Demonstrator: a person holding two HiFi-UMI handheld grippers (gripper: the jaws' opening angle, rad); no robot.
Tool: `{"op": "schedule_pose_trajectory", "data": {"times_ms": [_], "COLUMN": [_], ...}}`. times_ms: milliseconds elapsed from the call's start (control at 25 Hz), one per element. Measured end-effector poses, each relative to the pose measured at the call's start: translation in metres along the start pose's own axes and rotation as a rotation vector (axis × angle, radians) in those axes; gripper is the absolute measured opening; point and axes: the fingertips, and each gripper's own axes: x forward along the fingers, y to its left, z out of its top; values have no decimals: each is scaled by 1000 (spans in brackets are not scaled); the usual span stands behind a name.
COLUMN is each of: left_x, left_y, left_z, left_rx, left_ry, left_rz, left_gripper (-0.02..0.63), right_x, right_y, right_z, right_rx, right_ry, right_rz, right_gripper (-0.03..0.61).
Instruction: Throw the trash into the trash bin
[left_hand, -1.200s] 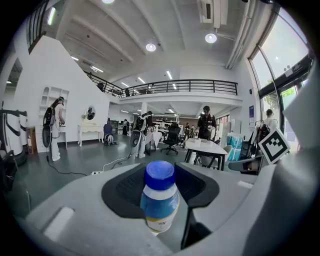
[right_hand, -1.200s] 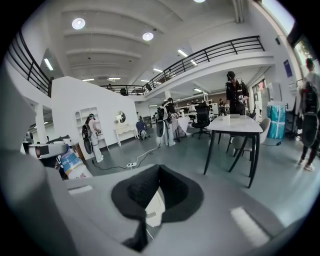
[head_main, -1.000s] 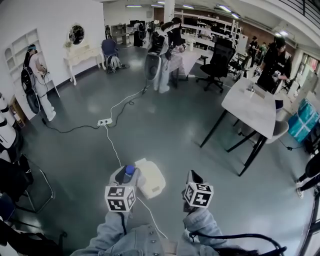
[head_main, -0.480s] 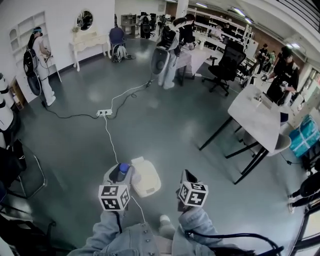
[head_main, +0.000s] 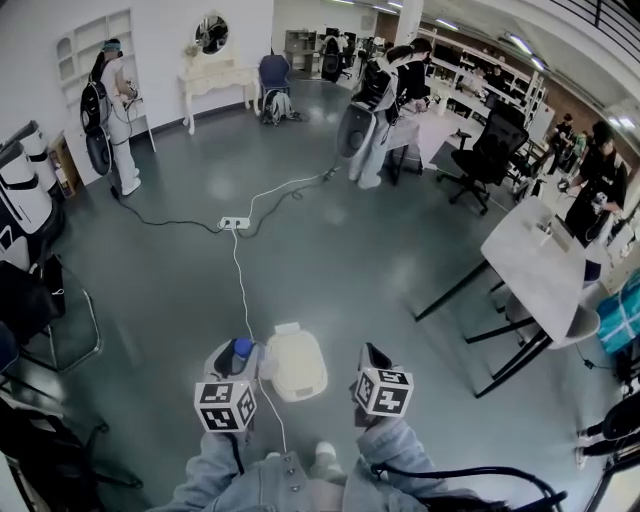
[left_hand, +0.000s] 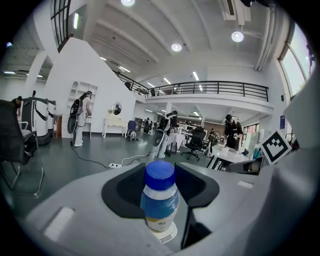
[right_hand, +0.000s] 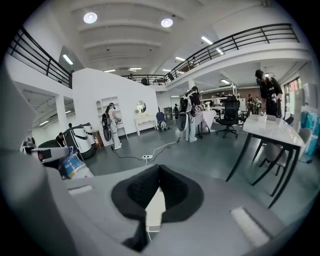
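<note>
The bottle (left_hand: 159, 200), a small one with a blue cap and a blue and white label, stands upright between the jaws of the left hand-held gripper (left_hand: 160, 175), which are closed on its body. In the head view the bottle (head_main: 242, 347) shows only its blue cap at the tip of the left hand-held gripper (head_main: 238, 356), above the grey floor (head_main: 330, 270) and just beside the trash bin (head_main: 298, 365).

The trash bin is a pale, cream-coloured box standing on the floor between the two hand-held grippers, nearer the left one. Its top looks like a closed lid with a small tab at the far edge, and nothing of its inside can be seen.

The right hand-held gripper (right_hand: 157, 175) has its black pads drawn together at the tips, with nothing held between them. In the head view the right hand-held gripper (head_main: 370, 355) hangs to the right of the bin, apart from it.

A white cable (head_main: 243, 285) runs across the floor from the bin's side to a power strip (head_main: 234, 223) farther off. To the right stands a white surface (head_main: 545, 270) on black legs, and several people stand around the room well away.
</note>
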Motion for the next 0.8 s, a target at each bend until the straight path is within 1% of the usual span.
{"op": "schedule_pose_trajectory", "data": {"times_ms": [240,520,640,800], "left_x": [5,25,34,51], "left_y": [14,30,39,46], "left_z": [-38,-91,-120,-167], "left_rx": [-32,-64,-66,-68], "left_ry": [52,122,154,183], "left_rz": [45,82,90,100], "left_gripper": [195,195,195,195], "right_x": [29,67,86,114], "right_y": [-2,-23,-27,-28], "right_z": [-30,-71,-97,-145], "right_rx": [18,68,72,61], "right_ry": [76,120,149,204], "right_rz": [27,20,19,42], "right_gripper": [3,3,3,3]}}
